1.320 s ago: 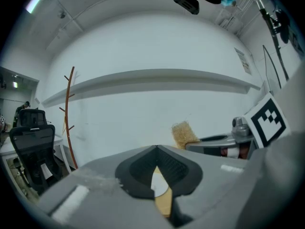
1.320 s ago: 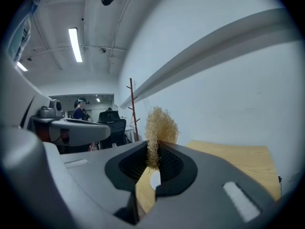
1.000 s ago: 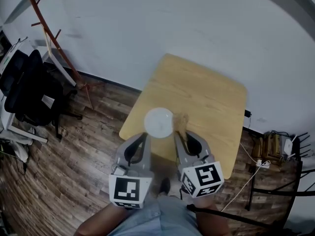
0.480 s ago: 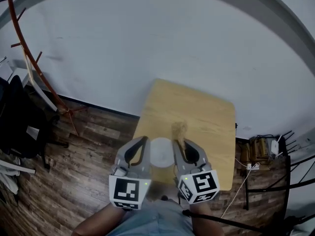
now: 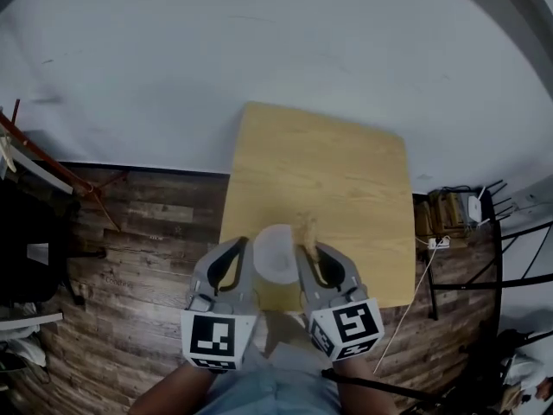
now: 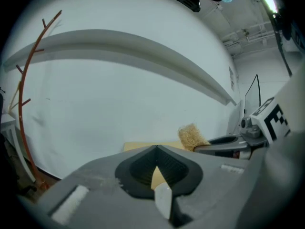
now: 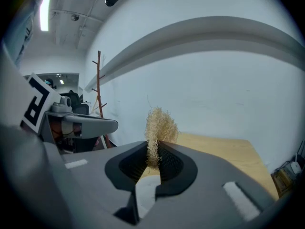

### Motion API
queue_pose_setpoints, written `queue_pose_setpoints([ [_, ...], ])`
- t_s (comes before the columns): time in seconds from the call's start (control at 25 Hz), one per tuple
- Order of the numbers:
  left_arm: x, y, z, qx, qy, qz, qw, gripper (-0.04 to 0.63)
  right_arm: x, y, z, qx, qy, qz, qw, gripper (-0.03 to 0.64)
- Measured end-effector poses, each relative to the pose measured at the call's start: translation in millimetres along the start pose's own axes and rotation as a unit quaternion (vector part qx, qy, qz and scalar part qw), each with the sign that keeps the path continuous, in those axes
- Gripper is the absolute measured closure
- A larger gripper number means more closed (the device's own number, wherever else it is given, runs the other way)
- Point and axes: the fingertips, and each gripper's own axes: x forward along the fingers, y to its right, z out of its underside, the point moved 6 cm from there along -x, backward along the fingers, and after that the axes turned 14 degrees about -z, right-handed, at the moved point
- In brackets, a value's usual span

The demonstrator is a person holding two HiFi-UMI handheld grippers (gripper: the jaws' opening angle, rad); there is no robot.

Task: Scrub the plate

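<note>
White round plate (image 5: 276, 253): in the head view it sits over the near edge of the pale wooden table (image 5: 346, 171), between the two tools.

Left gripper (image 5: 244, 251): jaws together on the plate's rim. In the left gripper view the rim shows as a thin white sliver (image 6: 162, 200) in the seam below the closed tips.

Right gripper (image 5: 304, 251): jaws clamped on a tan fibrous scrubbing pad (image 7: 161, 123). The pad stands up out of the tips, just beside the plate's right edge. Whether it touches the plate cannot be told.

Surroundings: dark plank floor (image 5: 138, 232) and white wall (image 5: 259, 59).

Step in hand, as judged: bringing the pad to the plate's face, with scrubbing not yet begun. To do it well, the left gripper should keep a firm hold on the rim and steady the plate low over the table, since so narrow a grip could lever loose. The right gripper should lay the pad's free tuft flat on the face and work in overlapping circles from centre to rim. Pressure should be light enough that the plate does not twist in the jaws and the pad does not pull out.
</note>
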Motion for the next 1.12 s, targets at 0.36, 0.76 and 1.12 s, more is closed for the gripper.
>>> queue_pose_setpoints([
  [0.36, 38, 10, 68, -0.02, -0.119, 0.02, 0.9925, 0.574, 29, 25, 79, 0.075, -0.08, -0.003, 0.994, 0.572],
  [0.76, 65, 11, 130, -0.069, -0.222, 0.037, 0.972, 0.569, 48, 40, 139, 0.122, -0.134, -0.027, 0.983, 0.572],
  [1.12, 76, 16, 155, -0.051, -0.283, 0.051, 0.9563, 0.488, 49, 45, 151, 0.145, -0.138, -0.044, 0.979, 0.572],
])
